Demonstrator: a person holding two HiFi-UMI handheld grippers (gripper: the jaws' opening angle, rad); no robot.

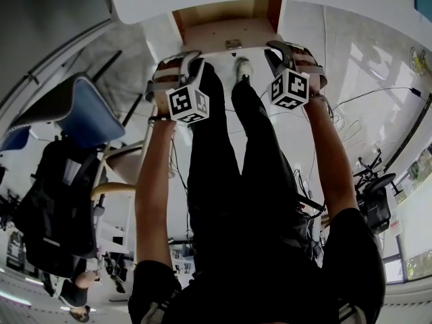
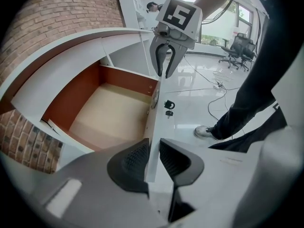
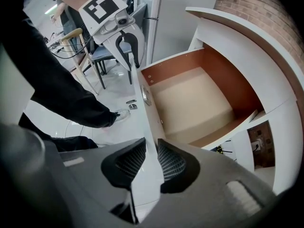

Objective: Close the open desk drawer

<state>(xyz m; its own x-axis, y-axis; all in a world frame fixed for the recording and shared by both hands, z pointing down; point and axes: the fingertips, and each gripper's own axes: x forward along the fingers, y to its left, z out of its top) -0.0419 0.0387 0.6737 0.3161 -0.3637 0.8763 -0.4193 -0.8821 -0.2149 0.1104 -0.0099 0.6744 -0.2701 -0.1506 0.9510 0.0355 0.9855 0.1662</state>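
Observation:
The desk drawer [image 1: 229, 29] stands pulled out, with a bare beige floor [image 2: 111, 113] and reddish-brown side walls. Its white front panel [image 2: 159, 113] carries a small lock with a key [image 2: 169, 106] on the outer face. My left gripper [image 2: 153, 160] straddles the panel's top edge, one ribbed pad pressed on each face. My right gripper [image 3: 152, 160] clamps the same edge further along. Each gripper shows in the other's view, the right gripper [image 2: 164, 72] and the left gripper [image 3: 132, 63] both astride the panel [image 3: 142, 113]. In the head view the left gripper [image 1: 191, 63] and right gripper [image 1: 283, 49] sit at the panel's two ends.
A white desk top [image 2: 71, 51] curves over the drawer against a brick wall [image 2: 57, 13]. The person's dark-trousered legs and a white shoe [image 2: 206, 131] stand in front of the panel. Cables [image 2: 218, 80] lie on the glossy floor. A blue chair [image 1: 88, 110] is at the left.

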